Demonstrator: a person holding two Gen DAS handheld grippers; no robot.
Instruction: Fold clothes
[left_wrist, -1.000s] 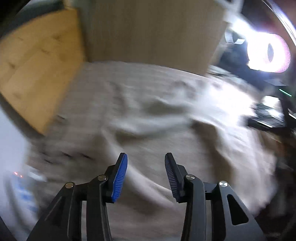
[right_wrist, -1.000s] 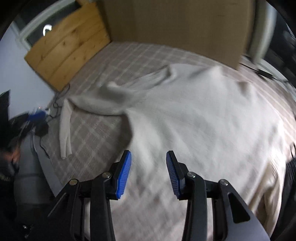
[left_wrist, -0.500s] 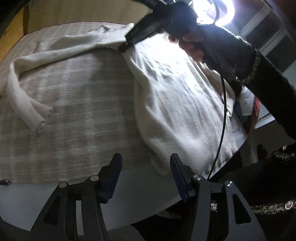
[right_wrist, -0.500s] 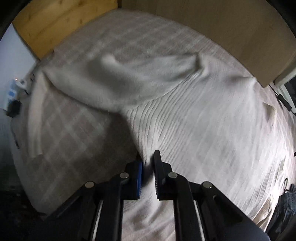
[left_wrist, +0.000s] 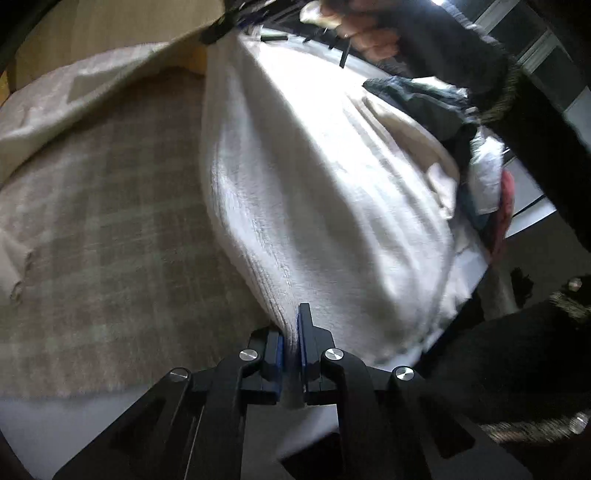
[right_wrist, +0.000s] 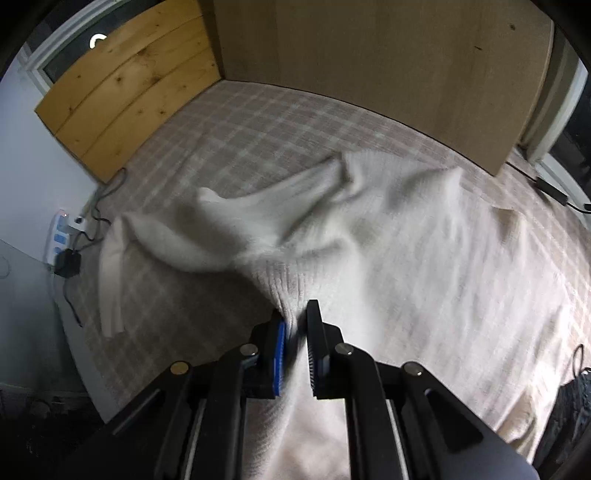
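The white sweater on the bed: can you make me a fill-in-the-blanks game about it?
1. The left gripper is shut on the white ____.
2. The sweater lies on a ____ blanket.
3. The board at the far left corner of the bed is made of ____.
4. The right gripper is ____ on the sweater's edge.

Missing words: sweater; checked; wood; shut

This is a bedroom in a home. A bed with a checked cover (right_wrist: 258, 122) fills the room's corner, a knotty pine headboard (right_wrist: 125, 92) at its far left edge and a plain wood wardrobe panel (right_wrist: 388, 66) along its far edge. A power strip (right_wrist: 59, 236) with cables lies on the floor beside the bed.
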